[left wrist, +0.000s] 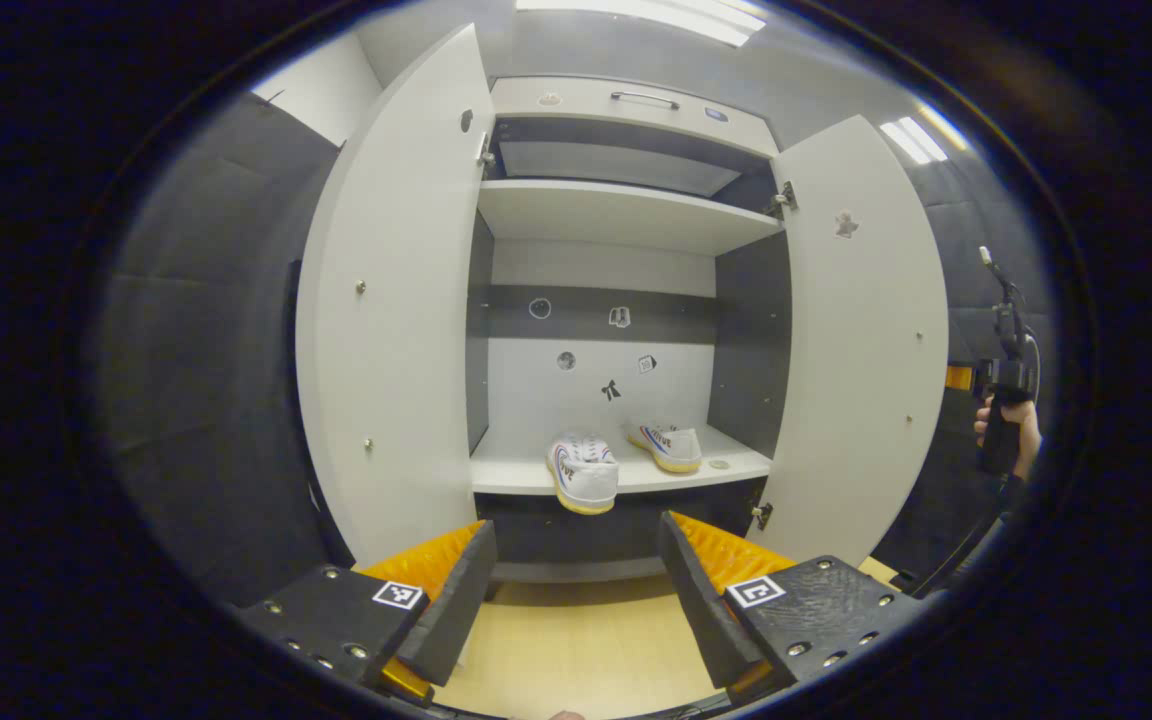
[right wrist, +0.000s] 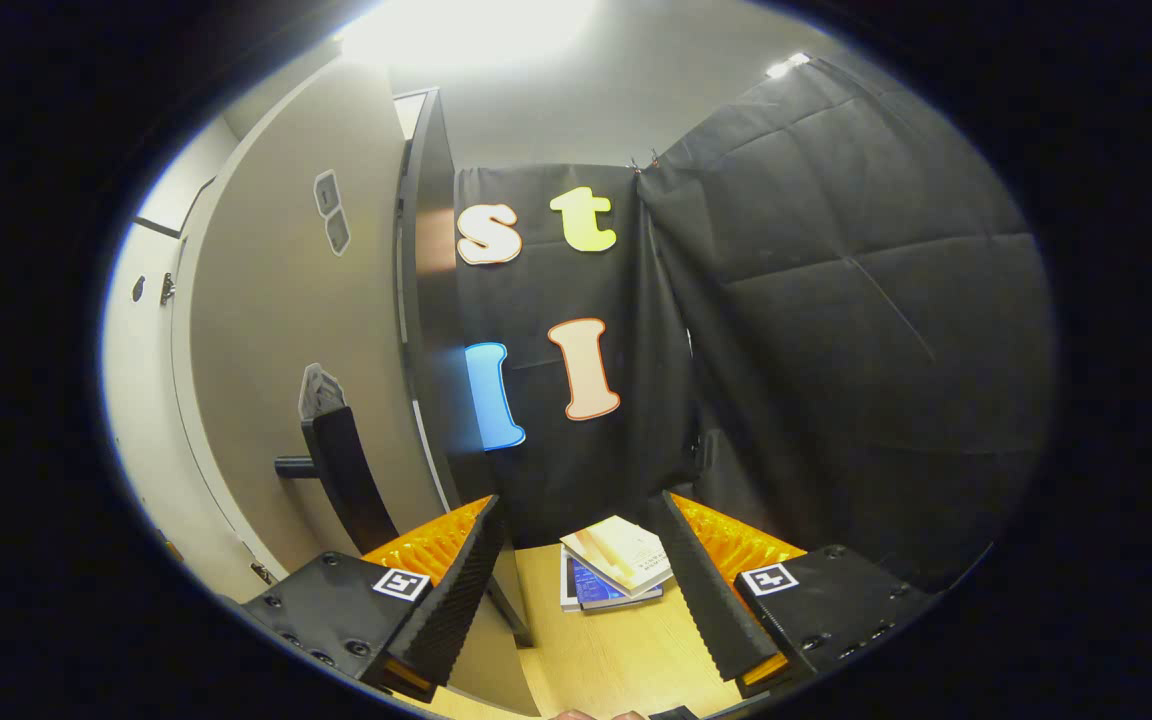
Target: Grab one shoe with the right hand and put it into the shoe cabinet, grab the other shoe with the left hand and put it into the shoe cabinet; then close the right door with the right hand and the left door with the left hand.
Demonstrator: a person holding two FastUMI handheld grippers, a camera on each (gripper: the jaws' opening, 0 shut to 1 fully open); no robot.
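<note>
both shoes (left wrist: pixel 616 462) shelved beyond the empty, parted jaws.

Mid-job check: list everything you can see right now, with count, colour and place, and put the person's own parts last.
shoes: two, white with coloured stripes, on the cabinet's lower shelf; the nearer one overhangs the front edge, the other sits farther back.
shoe cabinet: one, pale grey with dark inner panels, straight ahead in the left gripper view.
left door: one, pale grey, swung open.
right door: one, pale grey, swung open.
stickers: several, small, on the cabinet's back panel.
books: a small stack, pale covers, on the wooden floor in the right gripper view.
left gripper: jaws open, nothing held.
right gripper: jaws open, nothing held.
hand: one, gripping the far gripper's handle beside the right door.
</note>
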